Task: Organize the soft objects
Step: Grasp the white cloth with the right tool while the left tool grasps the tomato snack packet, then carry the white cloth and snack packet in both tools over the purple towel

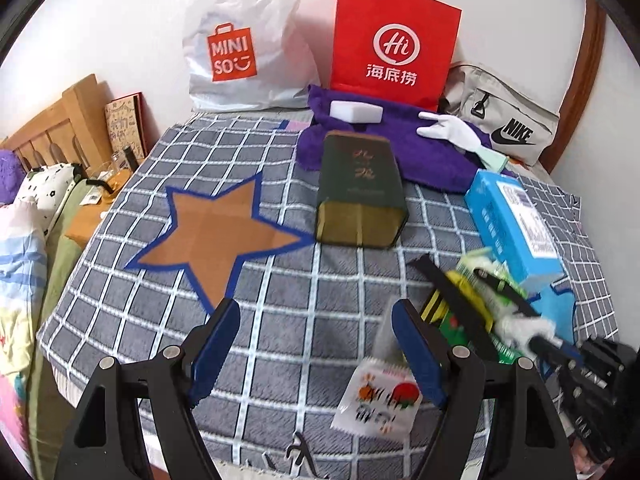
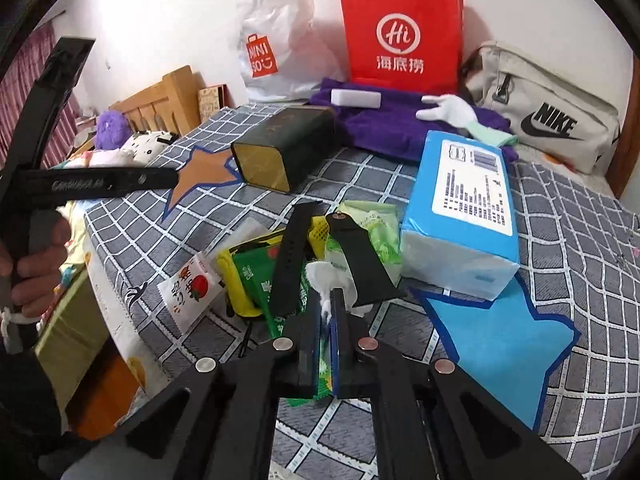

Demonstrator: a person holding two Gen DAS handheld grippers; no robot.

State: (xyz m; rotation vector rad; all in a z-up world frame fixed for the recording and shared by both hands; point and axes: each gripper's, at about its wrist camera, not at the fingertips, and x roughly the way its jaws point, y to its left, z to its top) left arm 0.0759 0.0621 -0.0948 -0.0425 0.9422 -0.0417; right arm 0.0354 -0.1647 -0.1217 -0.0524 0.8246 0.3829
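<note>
My right gripper (image 2: 329, 300) is shut on a white fluffy wad (image 2: 322, 276) at the near side of a pile on the checked bedspread (image 2: 580, 240). The pile holds two black watch straps (image 2: 290, 256), green packets (image 2: 256, 280) and a yellow packet (image 2: 230, 268). A white tomato-print sachet (image 1: 380, 396) lies beside the pile, just by the right finger of my left gripper (image 1: 316, 308), which hangs open over bare bedspread. A blue tissue pack (image 2: 468, 208) rests partly on a blue star (image 2: 500, 344). An orange star (image 1: 216, 236) lies ahead of the left gripper.
A dark green tin (image 1: 360, 192) lies on its side mid-bed. Behind it a purple towel (image 1: 424, 152) carries a white block (image 1: 356, 112) and a white glove (image 1: 448, 128). A red paper bag (image 1: 394, 40), white plastic bag (image 1: 240, 40) and grey Nike bag (image 1: 508, 124) line the wall.
</note>
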